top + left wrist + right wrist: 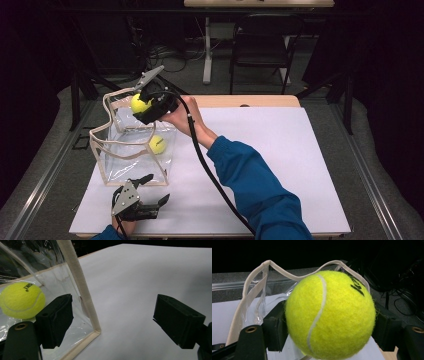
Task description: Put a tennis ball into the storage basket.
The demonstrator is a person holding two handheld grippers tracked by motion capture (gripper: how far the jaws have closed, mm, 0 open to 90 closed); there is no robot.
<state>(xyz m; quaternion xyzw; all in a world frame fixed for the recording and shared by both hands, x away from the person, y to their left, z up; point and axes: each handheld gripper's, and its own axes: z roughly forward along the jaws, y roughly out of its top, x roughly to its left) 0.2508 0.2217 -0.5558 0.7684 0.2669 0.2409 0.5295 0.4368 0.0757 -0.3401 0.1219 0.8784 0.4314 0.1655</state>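
From the high view, the right gripper [145,103] clamps a tennis ball [139,103] above the open top of a clear plastic bag [134,145] with beige trim, standing on the white tabletop [280,150] at about 9 o'clock. A second tennis ball [157,144] lies inside the bag. The left gripper [155,189] rests at 7 o'clock, just in front of the bag, jaws spread and empty.

In the left gripper view, the jaws stand wide apart beside the bag's near corner, with the second ball behind the clear wall at 9 o'clock.

In the right gripper view, the jaws squeeze the held ball on both sides, the bag's rim behind it.
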